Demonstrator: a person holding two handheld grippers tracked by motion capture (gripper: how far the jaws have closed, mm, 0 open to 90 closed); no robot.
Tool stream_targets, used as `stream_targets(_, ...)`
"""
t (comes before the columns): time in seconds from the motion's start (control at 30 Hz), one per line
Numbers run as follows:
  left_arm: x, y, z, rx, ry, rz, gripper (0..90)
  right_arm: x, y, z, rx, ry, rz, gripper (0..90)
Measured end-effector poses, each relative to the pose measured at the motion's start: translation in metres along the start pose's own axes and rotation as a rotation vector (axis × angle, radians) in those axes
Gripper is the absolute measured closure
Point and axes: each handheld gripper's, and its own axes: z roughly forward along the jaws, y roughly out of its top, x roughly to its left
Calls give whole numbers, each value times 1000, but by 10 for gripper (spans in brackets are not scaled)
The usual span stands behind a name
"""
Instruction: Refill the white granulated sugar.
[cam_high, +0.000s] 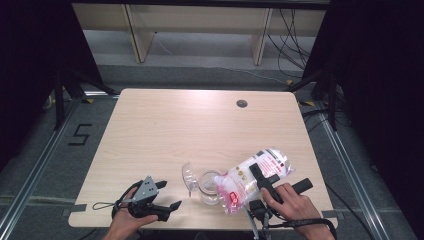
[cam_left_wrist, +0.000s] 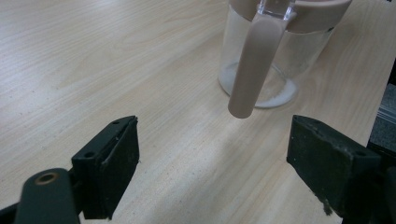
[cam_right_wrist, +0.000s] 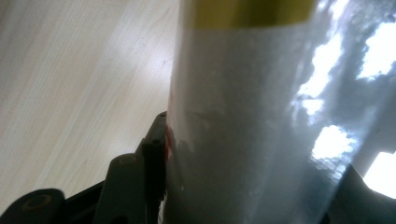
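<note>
Pale wooden table (cam_high: 175, 130): glass jug (cam_high: 210, 187), perhaps touching bag (cam_high: 252, 177).

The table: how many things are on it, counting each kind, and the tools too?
Glass jar: 1
Plastic bag of white stuff: 1
Tools: 2, the left tool open near the jar, the right tool shut on the bag
Total: 4, all at the near edge of the table

"5" on floor (cam_high: 80, 135)
</note>
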Motion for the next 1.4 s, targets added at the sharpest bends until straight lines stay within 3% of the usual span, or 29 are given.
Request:
stream_targets(0.07,-1,0,-1,-5,3,6,165,2,1,0,16,5,31,515)
stream_targets(0.1,0,0,-2,4,3,24,165,0,1,0,5,9,12,515)
stream_targets(0.13,-1,0,-2,0,1,19,165,1,1,-1,18,7,31,515)
stream_targets(0.3,-2,0,0,-9,1,8,165,-1,3,-2,18,1,28,516)
stream_targets(0.33,1,1,-2,21,11,37,165,-1,3,-2,17,1,28,516)
stream_targets(0.37,-1,0,0,-1,0,14,165,-2,3,-2,20,4,20,516)
stream_targets(0.87,-2,1,1,-10,-8,2,164,-2,2,-1,17,2,18,520)
stream_targets(0.97,-2,1,1,-10,-7,6,164,-1,2,-1,9,3,25,520)
stream_targets(1.03,0,2,0,-8,-9,36,164,0,2,0,9,7,34,521)
stream_targets(1.07,-2,1,0,-4,-7,10,164,-1,1,0,9,9,27,522)
stream_targets(1.17,-2,2,0,-10,-8,7,164,-1,1,1,2,2,21,523)
stream_targets(1.33,-2,2,0,-9,-2,13,164,-3,1,0,-6,7,13,524)
stream_targets(1.4,0,2,-1,-7,-4,38,164,-3,1,0,-11,11,21,525)
